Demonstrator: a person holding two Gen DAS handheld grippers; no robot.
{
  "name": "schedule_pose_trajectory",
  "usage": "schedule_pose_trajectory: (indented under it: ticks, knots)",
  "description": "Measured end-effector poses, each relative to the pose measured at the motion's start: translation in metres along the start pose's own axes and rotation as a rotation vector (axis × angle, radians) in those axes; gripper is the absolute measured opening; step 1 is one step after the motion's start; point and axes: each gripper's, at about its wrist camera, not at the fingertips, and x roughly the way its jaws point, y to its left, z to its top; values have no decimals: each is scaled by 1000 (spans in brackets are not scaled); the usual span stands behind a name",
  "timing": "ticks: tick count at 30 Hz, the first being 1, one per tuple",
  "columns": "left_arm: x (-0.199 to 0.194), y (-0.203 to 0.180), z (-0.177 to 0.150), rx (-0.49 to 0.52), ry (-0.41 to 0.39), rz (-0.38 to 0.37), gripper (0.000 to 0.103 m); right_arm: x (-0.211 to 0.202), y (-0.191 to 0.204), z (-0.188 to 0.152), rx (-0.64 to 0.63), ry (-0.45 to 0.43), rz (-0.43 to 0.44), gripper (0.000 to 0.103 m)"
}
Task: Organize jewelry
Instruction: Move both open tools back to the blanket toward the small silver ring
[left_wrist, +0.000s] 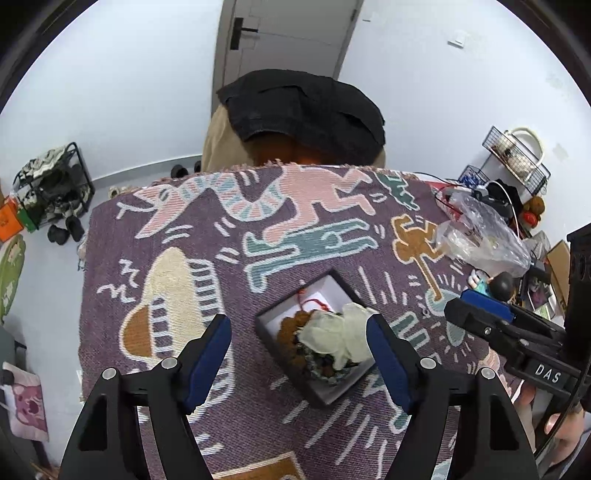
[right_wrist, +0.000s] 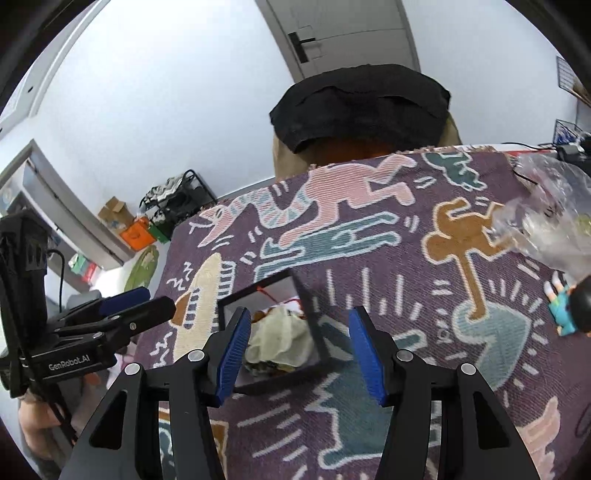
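Note:
A black jewelry box (left_wrist: 317, 397) with a white lining sits on the patterned blanket. It holds a pale yellow pouch (left_wrist: 332, 338), a brown beaded piece (left_wrist: 291, 325), dark beads (left_wrist: 325, 371) and a red cord (left_wrist: 314, 301). My left gripper (left_wrist: 299, 354) is open above the blanket, its fingers either side of the box. My right gripper (right_wrist: 295, 350) is open; the box (right_wrist: 321, 343) and pouch (right_wrist: 277, 338) lie between its fingers. Each gripper shows in the other's view: the right one (left_wrist: 480, 314), the left one (right_wrist: 140, 302).
A purple blanket (left_wrist: 177, 229) with cartoon figures covers the table. A clear plastic bag (left_wrist: 480, 236) and a small figurine (right_wrist: 569, 306) lie at the right. A chair with black clothing (left_wrist: 303, 110) stands behind the table. A shoe rack (left_wrist: 55, 184) stands on the floor at left.

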Motion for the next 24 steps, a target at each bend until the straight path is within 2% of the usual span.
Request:
schedule_pose_trajectory:
  ticks: [11, 24]
  knots:
    - [21, -40, 7, 24, 1, -52, 76, -14, -54, -7, 61, -4, -23, 55]
    - [63, -95, 10, 134, 47, -97, 76, -3, -107, -19, 75, 54, -54, 55]
